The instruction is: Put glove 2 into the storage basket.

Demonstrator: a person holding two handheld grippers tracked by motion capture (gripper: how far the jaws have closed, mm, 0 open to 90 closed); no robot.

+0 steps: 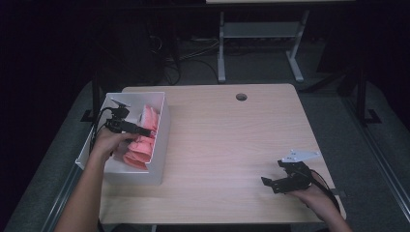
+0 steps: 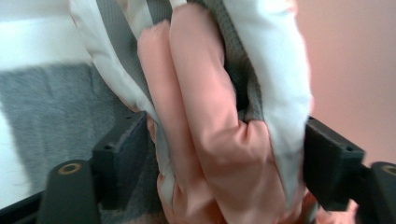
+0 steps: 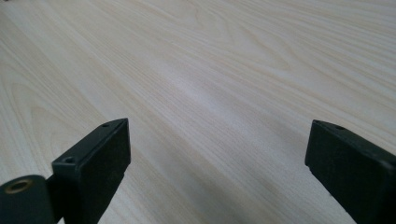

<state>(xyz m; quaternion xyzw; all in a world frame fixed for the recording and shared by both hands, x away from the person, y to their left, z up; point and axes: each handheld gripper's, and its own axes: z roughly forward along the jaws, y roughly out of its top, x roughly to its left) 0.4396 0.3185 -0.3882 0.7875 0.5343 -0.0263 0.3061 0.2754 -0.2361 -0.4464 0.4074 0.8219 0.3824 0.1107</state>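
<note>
A white open box (image 1: 163,140) stands at the table's left edge with pink and white folded cloth (image 1: 140,147) inside it. My left gripper (image 1: 146,131) reaches into the box over the cloth. In the left gripper view the pink, white and grey cloth bundle (image 2: 205,116) stands between the widely spread jaws of the left gripper (image 2: 224,135); the jaws flank it loosely, so the gripper is open. My right gripper (image 1: 271,183) rests low over the table's near right part, open, with bare wood between its fingers (image 3: 217,135).
The light wooden table (image 1: 232,135) has a round cable hole (image 1: 241,96) near its far edge. Behind the table a grey desk frame (image 1: 221,48) and cables lie on the dark floor. The person's forearms come in from the bottom.
</note>
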